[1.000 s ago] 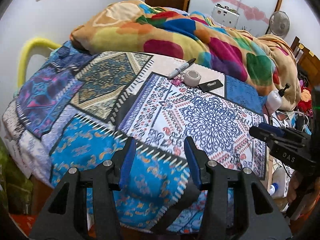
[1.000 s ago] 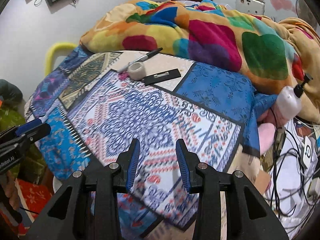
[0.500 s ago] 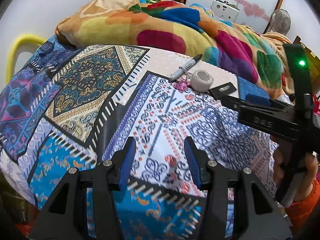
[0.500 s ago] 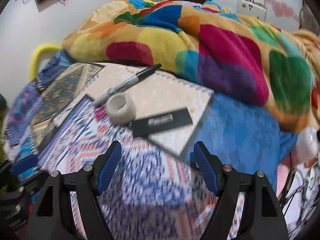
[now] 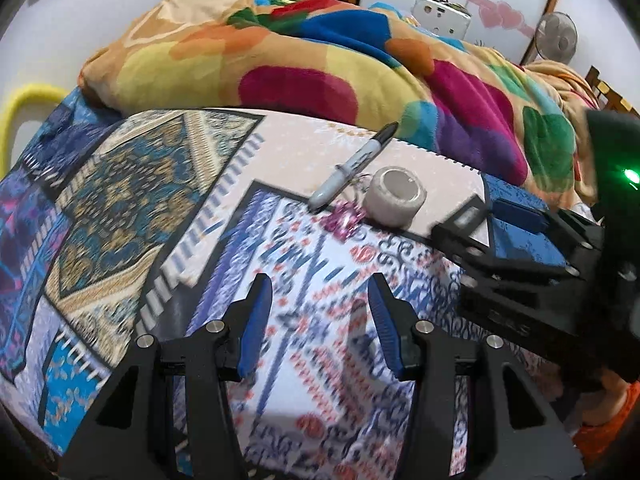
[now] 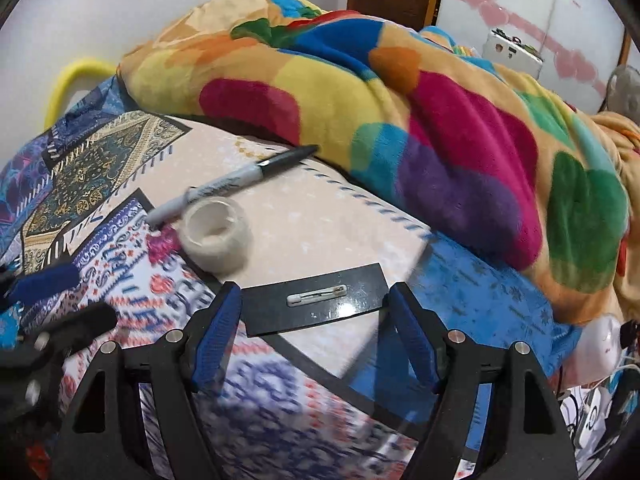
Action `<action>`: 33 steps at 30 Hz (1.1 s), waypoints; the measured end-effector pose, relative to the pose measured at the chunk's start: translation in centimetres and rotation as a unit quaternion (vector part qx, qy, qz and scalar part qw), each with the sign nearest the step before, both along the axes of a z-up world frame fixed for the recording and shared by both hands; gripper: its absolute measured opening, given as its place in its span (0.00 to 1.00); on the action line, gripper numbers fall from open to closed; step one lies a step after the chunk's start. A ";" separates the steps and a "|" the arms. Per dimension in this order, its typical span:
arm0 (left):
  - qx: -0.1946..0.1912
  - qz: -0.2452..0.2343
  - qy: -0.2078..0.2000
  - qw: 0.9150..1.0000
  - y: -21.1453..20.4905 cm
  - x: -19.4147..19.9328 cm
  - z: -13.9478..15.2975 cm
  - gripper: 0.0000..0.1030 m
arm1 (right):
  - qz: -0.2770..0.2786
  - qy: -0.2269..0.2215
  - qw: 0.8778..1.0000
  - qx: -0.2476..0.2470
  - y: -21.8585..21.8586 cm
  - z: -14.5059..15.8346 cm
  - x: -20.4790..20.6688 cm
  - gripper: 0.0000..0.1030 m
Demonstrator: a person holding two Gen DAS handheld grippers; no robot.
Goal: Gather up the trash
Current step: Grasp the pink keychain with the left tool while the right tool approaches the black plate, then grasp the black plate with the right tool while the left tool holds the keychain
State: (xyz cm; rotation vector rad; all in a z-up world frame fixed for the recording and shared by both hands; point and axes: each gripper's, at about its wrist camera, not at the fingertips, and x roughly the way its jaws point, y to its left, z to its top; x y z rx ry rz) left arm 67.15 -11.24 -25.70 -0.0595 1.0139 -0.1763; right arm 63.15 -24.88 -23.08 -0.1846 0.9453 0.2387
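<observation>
On the patterned bed cover lie a black-capped marker [image 6: 232,184], a white tape roll [image 6: 214,232], a small pink wrapper [image 6: 162,242] and a flat black badge with a pin [image 6: 316,300]. My right gripper [image 6: 314,324] is open, its jaws spread on either side of the black badge, just above it. My left gripper [image 5: 316,312] is open and empty, short of the marker [image 5: 352,166], the pink wrapper [image 5: 342,220] and the tape roll [image 5: 394,196]. The right gripper shows at the right of the left wrist view [image 5: 492,220].
A bright multicoloured blanket [image 6: 400,100] is heaped behind the objects. A yellow bar [image 6: 70,82] stands at the bed's far left. Cables [image 6: 592,408] lie beyond the bed's right edge. A white box [image 5: 440,12] and a fan [image 5: 556,38] stand by the back wall.
Both grippers have moved forward over the bed toward the objects. The right gripper's jaws have opened wider and now straddle the black badge.
</observation>
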 end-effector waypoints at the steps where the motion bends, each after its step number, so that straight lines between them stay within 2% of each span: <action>1: 0.004 -0.003 0.002 1.000 -0.4 0.5 -0.2 0.48 | -0.002 0.000 1.000 -0.002 -0.4 0.0 0.0 0.70; 5: 0.016 -0.002 -0.005 1.000 -1.2 2.0 -0.7 0.48 | -0.004 0.007 1.000 0.005 -3.4 0.0 -0.7 0.71; 8: 0.005 0.002 -0.012 1.000 -1.3 2.9 -0.7 0.48 | -0.004 0.013 1.000 0.016 -4.7 0.1 -1.0 0.71; 12: 0.006 0.011 -0.026 1.000 -1.8 3.7 -0.8 0.47 | 0.002 0.027 0.998 0.048 -5.0 0.4 -1.0 0.71; 15: 0.031 0.014 -0.039 0.999 -2.5 3.7 -0.9 0.28 | -0.011 0.028 0.997 0.070 -4.8 0.4 -0.5 0.71; 18: 0.035 0.010 -0.042 0.998 -2.6 3.5 -1.0 0.28 | -0.027 0.019 0.997 0.069 -4.2 0.2 0.0 0.71; 21: 0.030 0.004 -0.040 0.999 -2.2 2.6 -0.9 0.28 | -0.031 0.012 0.998 0.058 -4.1 0.1 -0.3 0.71; 25: 0.018 -0.009 -0.035 0.999 -1.5 0.5 -0.8 0.28 | -0.010 0.004 0.999 0.033 -4.0 -0.1 -1.5 0.70; 28: 0.015 -0.016 -0.034 0.999 -1.0 -1.5 -0.8 0.28 | 0.003 0.003 1.000 0.024 -4.8 0.0 -2.8 0.64; 33: 0.000 -0.021 -0.028 0.999 -0.2 -4.5 -0.8 0.28 | 0.006 0.031 0.998 0.045 -7.1 0.5 -4.7 0.63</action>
